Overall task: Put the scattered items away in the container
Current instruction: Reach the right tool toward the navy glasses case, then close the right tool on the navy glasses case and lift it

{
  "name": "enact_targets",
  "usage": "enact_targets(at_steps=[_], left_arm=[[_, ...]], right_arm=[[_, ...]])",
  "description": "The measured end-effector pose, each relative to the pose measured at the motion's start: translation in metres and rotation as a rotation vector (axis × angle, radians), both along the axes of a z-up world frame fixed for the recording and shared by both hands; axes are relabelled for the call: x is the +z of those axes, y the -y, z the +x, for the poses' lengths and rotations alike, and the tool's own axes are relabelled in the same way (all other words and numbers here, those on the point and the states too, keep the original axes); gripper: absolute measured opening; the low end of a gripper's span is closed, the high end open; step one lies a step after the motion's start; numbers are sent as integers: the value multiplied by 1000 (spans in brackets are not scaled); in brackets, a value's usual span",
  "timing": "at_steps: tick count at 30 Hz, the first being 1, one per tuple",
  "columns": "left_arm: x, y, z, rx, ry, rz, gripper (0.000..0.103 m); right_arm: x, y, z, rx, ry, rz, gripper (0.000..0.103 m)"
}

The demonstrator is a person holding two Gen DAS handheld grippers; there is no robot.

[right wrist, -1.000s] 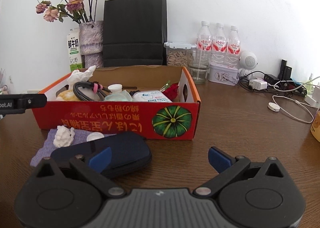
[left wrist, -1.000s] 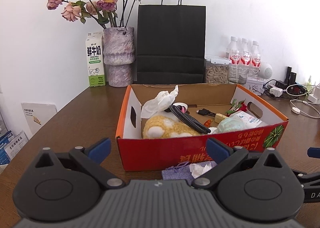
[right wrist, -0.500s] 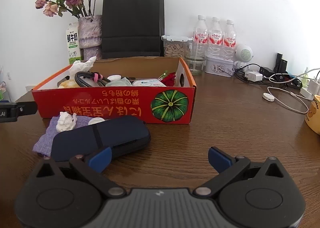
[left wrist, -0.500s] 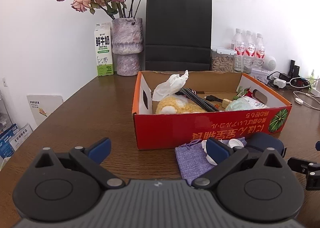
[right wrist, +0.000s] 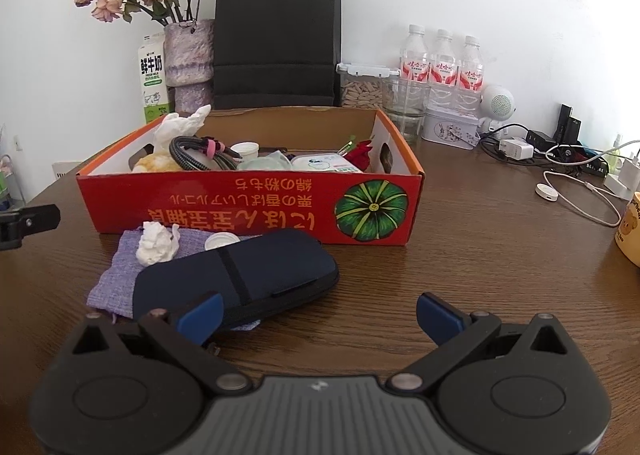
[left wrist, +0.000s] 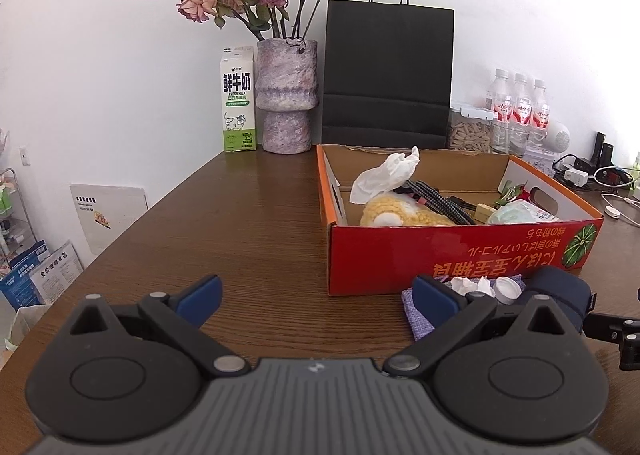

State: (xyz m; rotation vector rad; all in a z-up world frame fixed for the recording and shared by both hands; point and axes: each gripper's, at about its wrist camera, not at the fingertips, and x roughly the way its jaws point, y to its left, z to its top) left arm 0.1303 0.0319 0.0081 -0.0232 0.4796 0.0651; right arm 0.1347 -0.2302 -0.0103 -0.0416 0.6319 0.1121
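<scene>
A red cardboard box [right wrist: 248,203] [left wrist: 460,255] holds tissue, a yellow plush, a cable and packets. In front of it lie a dark blue zip case [right wrist: 240,275] [left wrist: 560,291], a purple cloth pouch [right wrist: 116,275] [left wrist: 418,315], a crumpled white tissue [right wrist: 156,243] [left wrist: 466,285] and a white cap [right wrist: 220,242] [left wrist: 506,289]. My left gripper [left wrist: 316,295] is open and empty, low over the table left of the box's front. My right gripper [right wrist: 320,313] is open and empty, just right of the case's near end.
At the back stand a vase of dried roses [left wrist: 286,95], a milk carton [left wrist: 238,99], a black paper bag [left wrist: 386,71], water bottles [right wrist: 442,59], a glass [right wrist: 406,103] and a tin [right wrist: 452,129]. Chargers and cables [right wrist: 576,183] lie at right. A yellow mug [right wrist: 630,227] sits at the right edge.
Both grippers have pulled back from the box and risen slightly; the left one has also shifted left. The case, pouch, tissue and cap have not moved. Both stay open.
</scene>
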Motion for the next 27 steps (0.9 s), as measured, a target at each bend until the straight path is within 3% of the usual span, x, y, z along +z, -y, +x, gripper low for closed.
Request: enact_targets(at_steps=[11,17,27], left_arm=[[1,-28,-4,28,1,-32,103],[0,-29,-3,32,-5,-26,103],[-2,-14,-4,17,-11,-21,103]], right_arm=[[2,-55,58,-65,-98,-29,103],[-7,-66,65,-88,-128,-69,103],[-8,-41,48,57,-152,-64,98]])
